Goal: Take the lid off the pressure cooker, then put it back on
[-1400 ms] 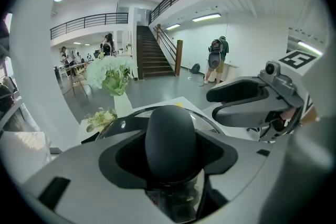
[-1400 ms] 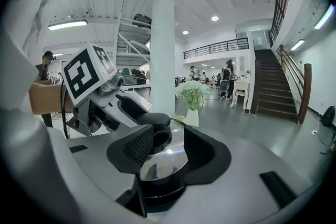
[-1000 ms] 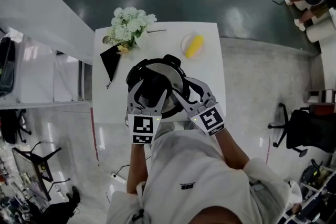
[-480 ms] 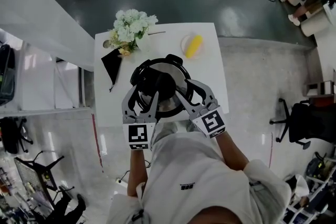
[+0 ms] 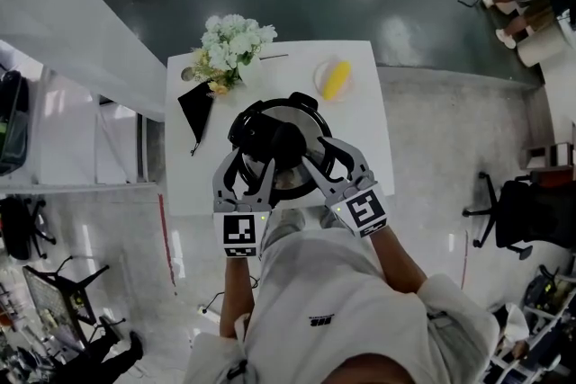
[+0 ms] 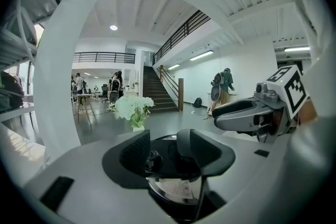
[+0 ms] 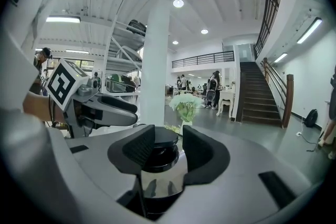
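One pinch only: left gripper (image 6: pixel 163 152) jaws, just closed on the lid handle (image 5: pixel 270 139), could slip were the lid (image 5: pixel 306 129) locked; right gripper (image 7: pixel 168 149) jaws stood apart beside that handle.

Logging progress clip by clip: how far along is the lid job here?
Done: seemingly nothing; the lid sits on the pressure cooker. In hand: the jaws of the left gripper have just been closing on the lid handle; the jaws of the right gripper flank a black part at the cooker's near edge, grip unclear. Left: lift the lid off, then refit it.
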`<state>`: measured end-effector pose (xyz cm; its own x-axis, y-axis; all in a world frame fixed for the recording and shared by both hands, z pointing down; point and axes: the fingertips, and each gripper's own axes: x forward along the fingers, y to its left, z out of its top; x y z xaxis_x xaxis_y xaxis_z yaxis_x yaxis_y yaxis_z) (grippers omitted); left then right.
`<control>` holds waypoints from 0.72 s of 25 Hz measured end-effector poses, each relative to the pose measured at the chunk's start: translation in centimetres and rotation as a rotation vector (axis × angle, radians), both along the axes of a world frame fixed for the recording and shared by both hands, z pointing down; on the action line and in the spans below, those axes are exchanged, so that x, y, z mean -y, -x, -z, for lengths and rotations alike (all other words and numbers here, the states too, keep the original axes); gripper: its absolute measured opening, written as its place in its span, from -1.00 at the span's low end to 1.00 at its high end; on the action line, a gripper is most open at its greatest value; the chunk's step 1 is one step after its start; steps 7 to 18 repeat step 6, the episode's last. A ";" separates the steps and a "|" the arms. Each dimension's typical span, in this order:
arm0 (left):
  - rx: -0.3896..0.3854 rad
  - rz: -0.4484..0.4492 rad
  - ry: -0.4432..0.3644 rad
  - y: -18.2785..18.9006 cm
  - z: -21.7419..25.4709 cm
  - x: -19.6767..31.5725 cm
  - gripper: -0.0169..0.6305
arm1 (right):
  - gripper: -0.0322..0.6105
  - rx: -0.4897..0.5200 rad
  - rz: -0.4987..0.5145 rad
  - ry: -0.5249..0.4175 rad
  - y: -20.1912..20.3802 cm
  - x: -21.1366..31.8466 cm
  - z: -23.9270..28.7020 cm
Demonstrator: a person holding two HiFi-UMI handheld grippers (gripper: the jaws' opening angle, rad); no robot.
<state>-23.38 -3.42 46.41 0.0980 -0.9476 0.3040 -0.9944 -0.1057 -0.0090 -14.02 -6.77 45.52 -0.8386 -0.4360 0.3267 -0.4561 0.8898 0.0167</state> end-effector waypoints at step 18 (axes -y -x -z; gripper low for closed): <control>-0.002 0.005 -0.001 -0.3 0.0 -0.1 -0.17 | -0.37 0.022 0.028 -0.040 0.1 -0.1 -0.2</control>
